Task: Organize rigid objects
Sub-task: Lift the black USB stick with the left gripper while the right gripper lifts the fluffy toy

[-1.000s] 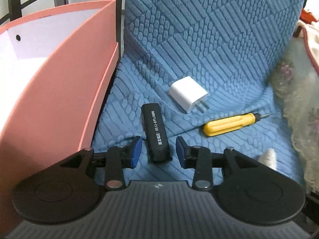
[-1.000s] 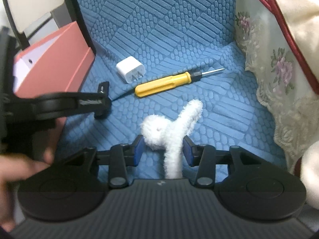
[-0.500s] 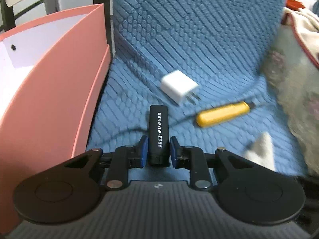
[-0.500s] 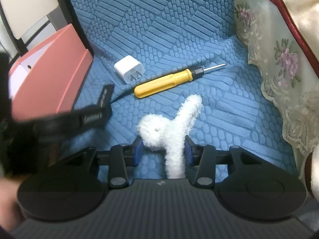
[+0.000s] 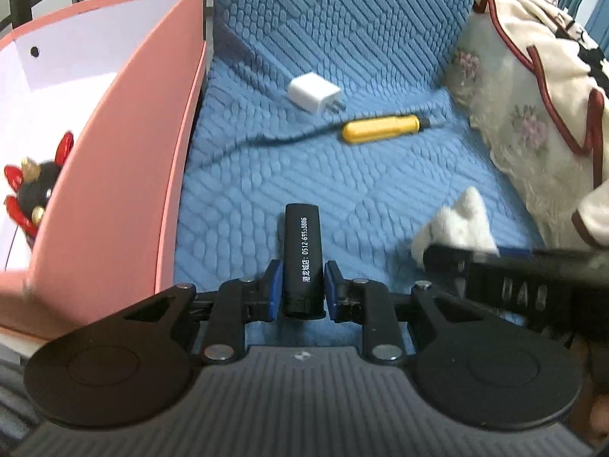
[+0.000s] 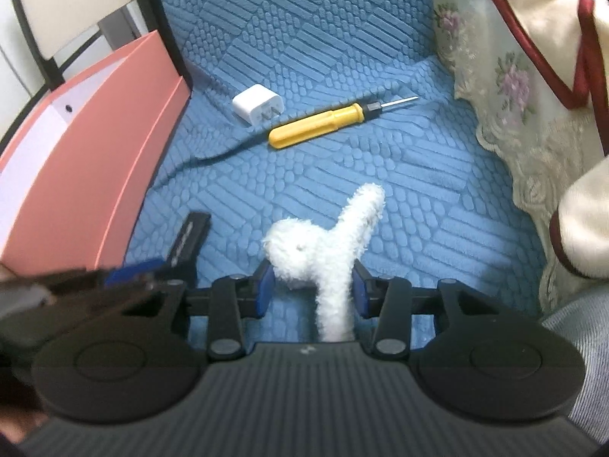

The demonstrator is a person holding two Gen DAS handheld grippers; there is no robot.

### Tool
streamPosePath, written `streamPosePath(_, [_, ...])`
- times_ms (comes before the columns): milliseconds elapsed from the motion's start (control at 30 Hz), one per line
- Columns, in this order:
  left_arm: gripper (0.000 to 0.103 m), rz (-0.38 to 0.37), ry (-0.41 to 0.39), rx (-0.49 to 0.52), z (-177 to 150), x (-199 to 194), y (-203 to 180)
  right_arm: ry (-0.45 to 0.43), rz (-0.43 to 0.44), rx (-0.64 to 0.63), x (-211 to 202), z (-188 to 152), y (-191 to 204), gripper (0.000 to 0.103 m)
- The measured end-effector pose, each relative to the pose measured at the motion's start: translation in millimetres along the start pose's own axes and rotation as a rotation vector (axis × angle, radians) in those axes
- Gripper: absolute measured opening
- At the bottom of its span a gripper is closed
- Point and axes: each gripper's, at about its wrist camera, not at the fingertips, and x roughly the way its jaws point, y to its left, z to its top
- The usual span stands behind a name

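In the left wrist view, the left gripper is clamped on a black stick-shaped device, its blue pads pressing both long sides near the lower end. The device is a slim, matte black bar with rounded corners and a line of white printed digits and characters running along its face; it points away from the camera, lifted above the blue quilted cushion. To the left stands a pink box with a white inside, where a black and red toy figure lies. Farther back on the cushion rest a white plug adapter and a yellow-handled screwdriver, near each other. In the right wrist view, the right gripper has its pads closed against a white fluffy plush toy, a rounded lump with one long limb sticking up and another trailing down toward the camera. A lace-trimmed floral cloth lies at the right.
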Motion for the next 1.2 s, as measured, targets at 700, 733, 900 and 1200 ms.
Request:
streamPosePath(700, [0.027, 0.080, -0.053, 0.074, 7, 19, -24, -0.023, -0.024, 0.023, 20, 14, 6, 0.047])
streamPosePath(733, [0.027, 0.074, -0.051, 0.059, 9, 19, -21, -0.022, -0.021, 0.021, 20, 14, 6, 0.047])
streamPosePath(900, [0.027, 0.042, -0.054, -0.010, 16, 9, -10, -0.023, -0.009, 0.022, 13, 15, 4, 0.047])
streamPosePath(1200, [0.027, -0.025, -0.100, -0.085, 28, -31, -1, -0.052, 0.000, -0.011, -21, 21, 9, 0.046])
